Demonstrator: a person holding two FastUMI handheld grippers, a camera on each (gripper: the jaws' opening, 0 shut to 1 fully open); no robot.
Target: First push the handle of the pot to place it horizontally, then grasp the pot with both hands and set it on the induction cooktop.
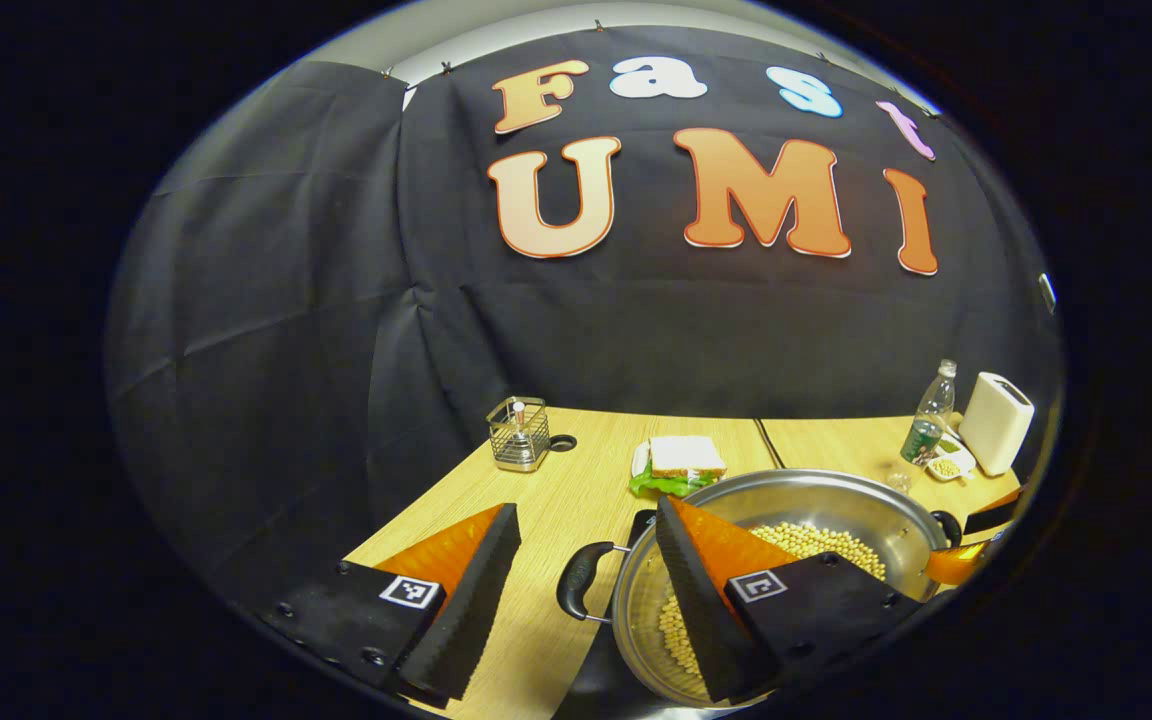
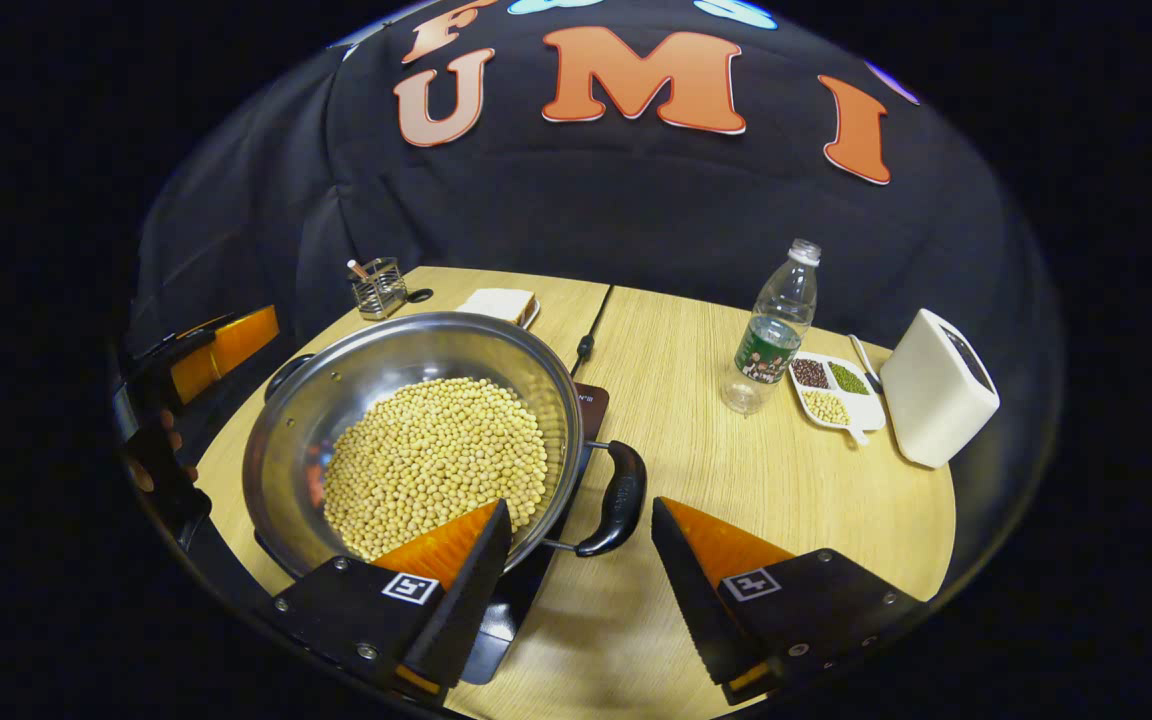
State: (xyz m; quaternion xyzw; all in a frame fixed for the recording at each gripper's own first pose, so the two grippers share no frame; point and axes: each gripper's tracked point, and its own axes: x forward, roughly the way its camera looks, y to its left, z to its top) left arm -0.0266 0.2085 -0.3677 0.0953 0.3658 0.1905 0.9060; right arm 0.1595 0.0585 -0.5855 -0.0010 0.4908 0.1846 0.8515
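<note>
Steel pot point(image 2: 406, 400), wide and shallow, is sitting on the dark induction cooktop point(image 2: 591, 400) on the wooden desk point(image 2: 736, 500), and pale yellow beans point(image 2: 436, 460) are covering its bottom; in the right gripper view its right black handle point(image 2: 618, 500) is lying level, jutting out past the cooktop's edge; the right tongs point(image 2: 576, 520) are standing wide open with that handle in the gap between the fingers, neither finger touching it as far as can be seen; the left finger is overlapping the pot's near rim in the view; in the left gripper view the left tongs point(image 1: 586, 530) are likewise gaping wide and holding nothing, with the pot's left handle point(image 1: 581, 580) lying between the fingers and the right finger reaching in over the pot's rim above the beans; at the far left of the right gripper view the other orange gripper and part of a hand point(image 2: 161, 450) are showing beside the pot; farther off on the desk a wire holder point(image 2: 379, 287) and a sandwich point(image 2: 499, 303) are standing to the left, while a clear plastic bottle point(image 2: 774, 330), a small divided dish point(image 2: 836, 395) of mixed beans and a white box point(image 2: 936, 388) are sitting to the right, well apart from the pot
</note>
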